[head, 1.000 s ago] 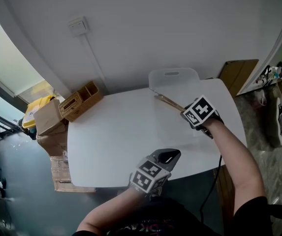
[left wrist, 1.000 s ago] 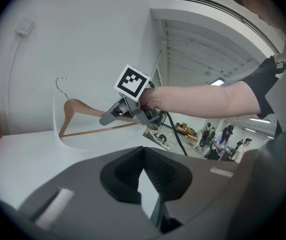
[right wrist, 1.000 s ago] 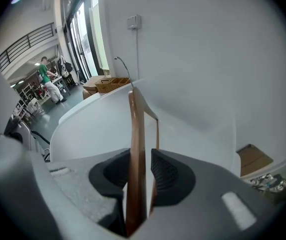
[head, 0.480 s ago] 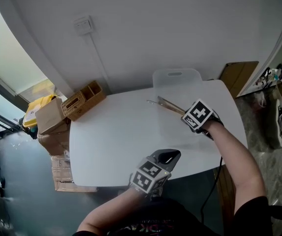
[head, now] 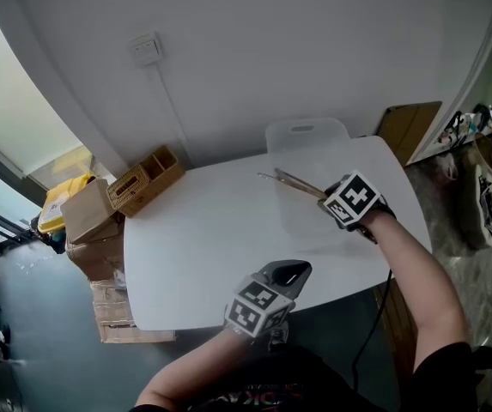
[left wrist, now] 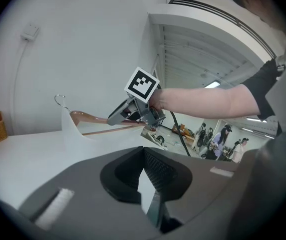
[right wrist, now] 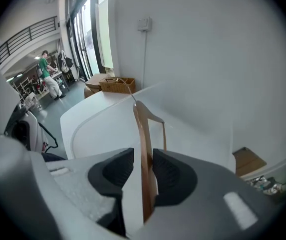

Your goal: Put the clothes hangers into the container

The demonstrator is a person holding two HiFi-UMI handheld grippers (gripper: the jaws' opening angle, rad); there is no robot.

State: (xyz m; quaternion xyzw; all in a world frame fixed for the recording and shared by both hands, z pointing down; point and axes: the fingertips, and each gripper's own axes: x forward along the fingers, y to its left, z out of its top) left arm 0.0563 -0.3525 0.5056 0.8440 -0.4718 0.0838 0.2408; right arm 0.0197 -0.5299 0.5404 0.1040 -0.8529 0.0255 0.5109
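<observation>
A wooden hanger (head: 293,181) with a metal hook lies slanted in the translucent white container (head: 304,127) at the back right of the white table (head: 203,247). My right gripper (head: 324,194) is at the hanger's near end. In the right gripper view the hanger (right wrist: 143,134) runs between the jaws of the right gripper (right wrist: 143,156), which have just been opening, and a gap shows beside the left pad. My left gripper (head: 290,273) hovers by the table's front edge. In the left gripper view its tips (left wrist: 143,151) meet on nothing, and the hanger (left wrist: 95,119) and container wall (left wrist: 70,126) lie ahead.
A wicker basket (head: 147,177) sits at the table's far left corner, above cardboard boxes (head: 87,209) on the floor. A brown board (head: 409,127) leans right of the container. Shoes (head: 490,209) lie on the floor at far right. The wall runs close behind the table.
The right gripper has edged slightly right and toward me along the hanger, which stays in the container. The left gripper has shifted a little left. The head view has drifted slightly.
</observation>
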